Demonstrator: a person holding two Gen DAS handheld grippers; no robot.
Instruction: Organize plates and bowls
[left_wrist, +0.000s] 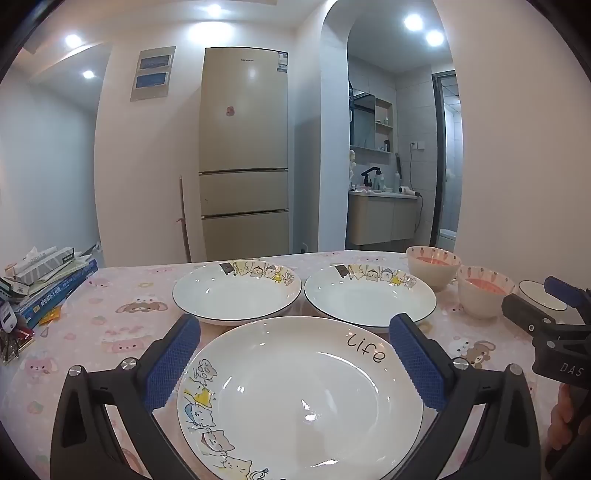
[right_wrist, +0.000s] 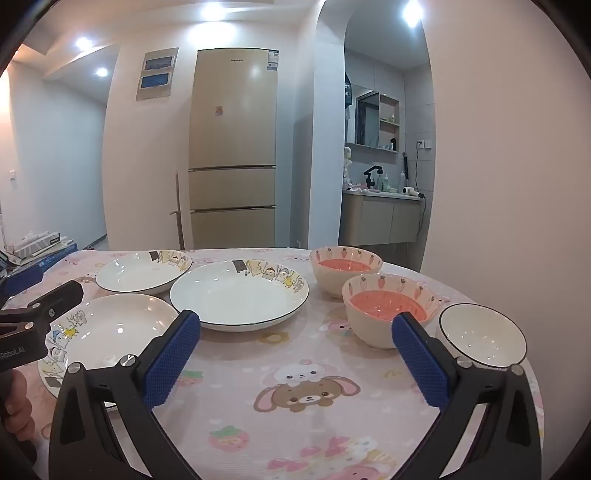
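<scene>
Three white cartoon-cat plates lie on the pink tablecloth. The near plate marked "life" (left_wrist: 299, 398) (right_wrist: 110, 332) sits under my left gripper (left_wrist: 295, 365), which is open above it, its blue pads apart from the rim. Behind it lie the far left plate (left_wrist: 236, 291) (right_wrist: 142, 271) and the far right plate (left_wrist: 369, 295) (right_wrist: 238, 295). Two carrot-patterned bowls with pink insides (right_wrist: 345, 269) (right_wrist: 389, 310) and a small white bowl (right_wrist: 482, 334) stand on the right. My right gripper (right_wrist: 295, 362) is open over bare cloth, left of the near pink bowl.
A stack of books and a tissue box (left_wrist: 48, 280) occupies the table's left edge. Beyond the table (right_wrist: 295, 424) stand a beige fridge (left_wrist: 243, 155) and an arched doorway to a washroom (left_wrist: 388, 166). A person's hand (left_wrist: 565, 417) holds the other gripper's handle.
</scene>
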